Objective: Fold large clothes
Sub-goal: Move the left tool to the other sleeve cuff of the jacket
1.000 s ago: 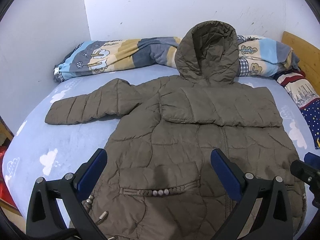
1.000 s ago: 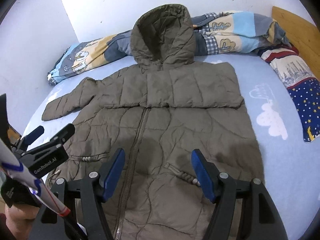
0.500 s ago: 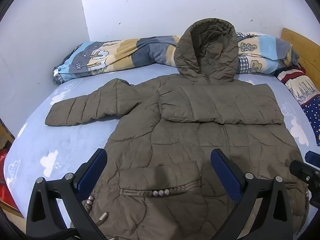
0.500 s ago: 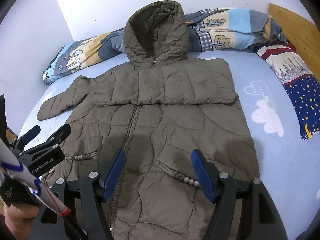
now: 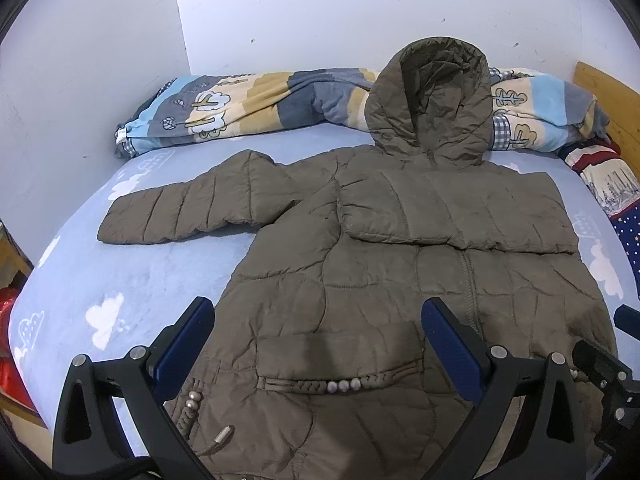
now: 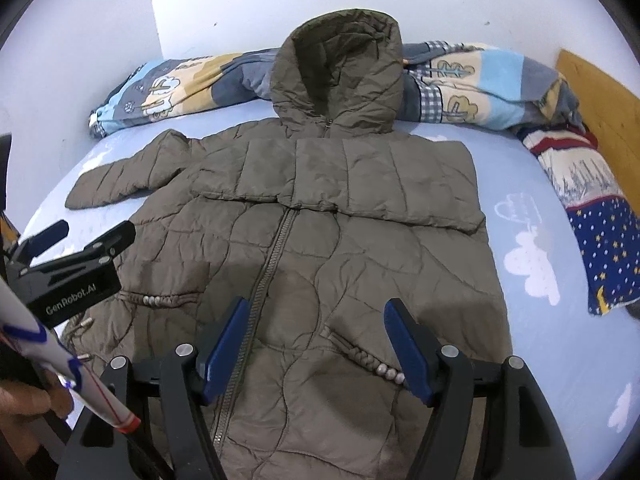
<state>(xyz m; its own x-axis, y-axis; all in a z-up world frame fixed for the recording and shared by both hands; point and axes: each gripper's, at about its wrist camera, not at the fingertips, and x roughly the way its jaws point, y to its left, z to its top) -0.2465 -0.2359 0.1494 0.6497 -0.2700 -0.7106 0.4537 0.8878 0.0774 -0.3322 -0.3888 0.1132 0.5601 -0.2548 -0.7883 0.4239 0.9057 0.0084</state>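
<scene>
I see the coat [image 6: 320,248] lying flat and face up on the bed [image 6: 560,320], zip closed, its hood [image 6: 340,76] propped against the rolled quilt [image 6: 472,88] that runs along the wall. One sleeve [image 5: 192,216] sticks straight out toward the wall corner; the other sleeve [image 6: 340,184] is folded across the chest.

My left claw [image 5: 320,352] hangs open above the lower part of the coat, over the pocket with the beaded trim [image 5: 340,384], and nothing sits between its blue pads. My right claw [image 6: 316,348] is open too, above the hem next to the zip [image 6: 264,280], holding nothing. Whether either claw touches the fabric I cannot tell.

Around the coat, the bed sheet is pale blue with white clouds. A pillow [image 6: 596,224] with stars and stripes lies at the far right edge, clear of the coat, with a wooden headboard [image 6: 600,108] behind it. In the right wrist view the left claw's body sits low on the left, with a white striped sleeve [image 6: 60,364] and part of a hand [image 6: 24,404] in front, covering the coat's near left corner. A cord with a metal tip [image 5: 216,436] trails off the hem there.
</scene>
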